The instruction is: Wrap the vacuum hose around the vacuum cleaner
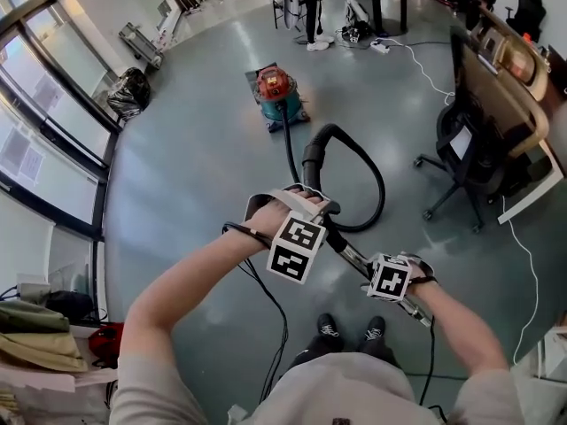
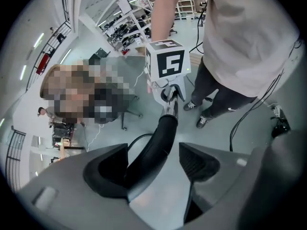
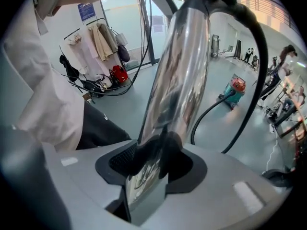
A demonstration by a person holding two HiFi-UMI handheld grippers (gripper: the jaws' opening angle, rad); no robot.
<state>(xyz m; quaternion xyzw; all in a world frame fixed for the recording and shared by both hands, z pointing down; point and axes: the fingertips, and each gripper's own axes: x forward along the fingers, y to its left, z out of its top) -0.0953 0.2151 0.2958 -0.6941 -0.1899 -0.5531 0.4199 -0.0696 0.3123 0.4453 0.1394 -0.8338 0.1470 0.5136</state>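
The left gripper (image 2: pixel 153 164) has its jaws spread. The black end of the vacuum hose (image 1: pixel 379 184) passes between them and rests against one pad (image 2: pixel 108 169). The opposite pad stands apart from it, and floor (image 1: pixel 195 175) shows through the gap.

The right gripper (image 3: pixel 151 162) has its jaws pinching the metal wand (image 3: pixel 180 71), which fills the space between the pads. In the head view, this gripper sits near and to the right of the left gripper, on the same wand-and-hose line.

The vacuum cleaner (image 1: pixel 277 94), with a red top and teal body, stands on the floor, far from the person and well apart from both grippers. The hose leaves it, runs toward the person, loops out to the right and arches up to the grippers. It is not wrapped around the cleaner. An office chair (image 1: pixel 461 162) stands at the right.
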